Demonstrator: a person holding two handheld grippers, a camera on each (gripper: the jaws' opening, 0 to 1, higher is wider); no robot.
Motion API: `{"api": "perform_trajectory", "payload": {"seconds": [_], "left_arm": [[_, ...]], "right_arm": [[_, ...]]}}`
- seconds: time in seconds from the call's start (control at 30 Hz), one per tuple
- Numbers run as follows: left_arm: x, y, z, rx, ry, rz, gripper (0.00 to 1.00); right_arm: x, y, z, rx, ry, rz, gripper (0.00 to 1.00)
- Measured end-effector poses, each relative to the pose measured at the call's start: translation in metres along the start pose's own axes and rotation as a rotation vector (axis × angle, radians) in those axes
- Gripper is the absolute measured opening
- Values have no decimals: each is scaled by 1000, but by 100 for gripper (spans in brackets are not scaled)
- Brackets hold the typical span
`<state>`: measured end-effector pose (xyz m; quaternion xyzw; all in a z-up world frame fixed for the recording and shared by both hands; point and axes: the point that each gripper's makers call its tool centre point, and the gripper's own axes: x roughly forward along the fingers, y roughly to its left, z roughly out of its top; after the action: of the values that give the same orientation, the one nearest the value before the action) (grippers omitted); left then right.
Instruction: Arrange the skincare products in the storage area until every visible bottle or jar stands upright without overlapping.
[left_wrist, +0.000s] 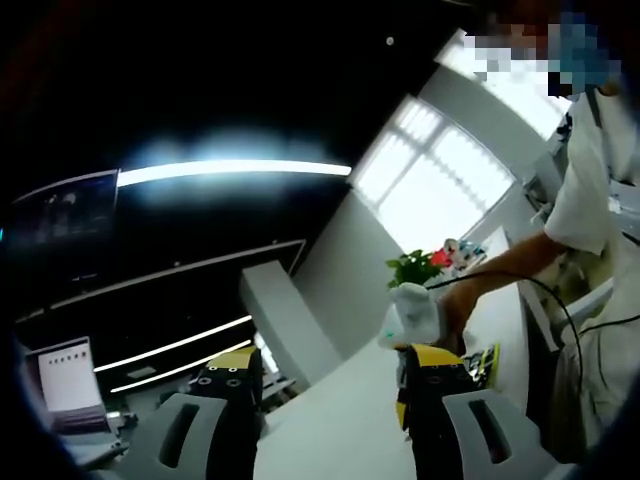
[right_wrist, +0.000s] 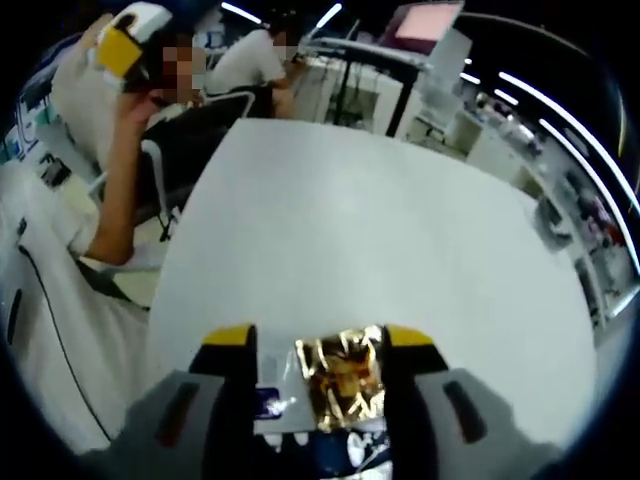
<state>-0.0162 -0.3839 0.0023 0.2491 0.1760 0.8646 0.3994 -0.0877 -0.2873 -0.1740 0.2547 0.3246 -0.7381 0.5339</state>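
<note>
One gold packet (right_wrist: 345, 388), two grippers (right_wrist: 318, 345)

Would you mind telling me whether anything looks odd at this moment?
The left tongs point up at ceiling lights, away from the table. The right tongs sit open around a gold-foil packet, not a bottle.

Setting was an open-plan office or lab space. Large white table (right_wrist: 400, 240) filled the foreground; beyond its far edge stood further desks (right_wrist: 370, 55) with a monitor (right_wrist: 428, 22), and a seated person (right_wrist: 250, 60) at a chair. Ceiling carried long strip lights (left_wrist: 235, 172). Wide window (left_wrist: 440, 170) with a potted plant (left_wrist: 415, 266) near it; laptop screen (left_wrist: 65, 378) lit at one side.
</note>
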Motion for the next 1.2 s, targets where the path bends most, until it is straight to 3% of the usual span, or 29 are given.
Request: {"api": "perform_trajectory", "payload": {"seconds": [0.1, 0.3, 0.53, 0.73, 0.97, 1.2], "left_arm": [[0, 0, 0, -2, -1, 1, 59], [0, 0, 0, -3, -2, 4, 59], [4, -3, -1, -5, 1, -6, 59], [7, -5, 0, -12, -2, -16, 59], [13, -10, -1, -20, 0, -28, 60], [18, -12, 0, -52, -10, -34, 61]], "right_arm": [[-8, -3, 2, 25, -35, 5, 45], [-26, -17, -6, 43, -56, -45, 47], [-42, -30, -27, 110, -90, -82, 48], [-61, -39, -34, 134, -126, -125, 48], [-76, -42, -36, 156, -174, -161, 48], [-82, -31, -41, 147, -184, -159, 51]]}}
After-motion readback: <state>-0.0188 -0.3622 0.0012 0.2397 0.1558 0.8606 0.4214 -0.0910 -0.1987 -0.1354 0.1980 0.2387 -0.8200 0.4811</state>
